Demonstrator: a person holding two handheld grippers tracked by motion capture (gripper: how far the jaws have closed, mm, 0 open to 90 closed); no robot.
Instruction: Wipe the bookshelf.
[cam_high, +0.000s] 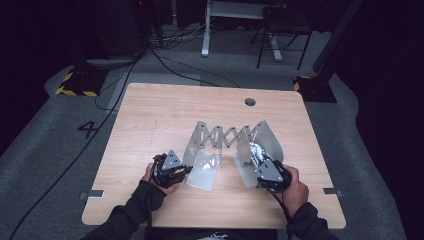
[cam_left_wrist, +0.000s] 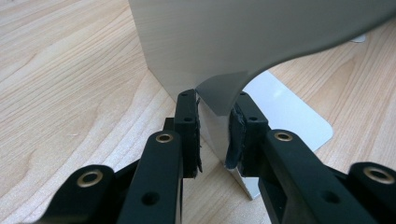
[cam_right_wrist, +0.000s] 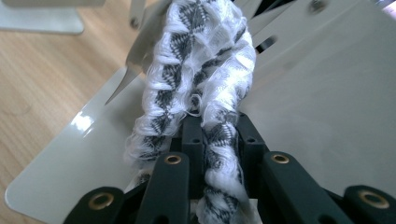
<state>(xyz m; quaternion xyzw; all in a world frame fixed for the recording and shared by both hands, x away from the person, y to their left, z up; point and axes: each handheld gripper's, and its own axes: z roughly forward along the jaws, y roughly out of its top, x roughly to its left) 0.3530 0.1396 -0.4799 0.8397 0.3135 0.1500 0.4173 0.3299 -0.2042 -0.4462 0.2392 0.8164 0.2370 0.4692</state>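
Our right tongs (cam_right_wrist: 219, 135) are clamped on the fuzzy sock (cam_right_wrist: 196, 74) at the rack's (cam_high: 227, 136) right plate, while our left tongs (cam_left_wrist: 214, 135) pinch its left plate edge, steadying it

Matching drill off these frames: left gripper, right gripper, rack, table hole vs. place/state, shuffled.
1. left gripper
2. right gripper
3. expanding metal rack
4. cable hole

A. far right part of the tabletop
B. clamps fuzzy white-and-grey cloth
C. stands mid-table, scissor links spread
D. jaws either side of a thin metal panel edge

Pairs: 1-D, 2-B, 3-C, 4-A
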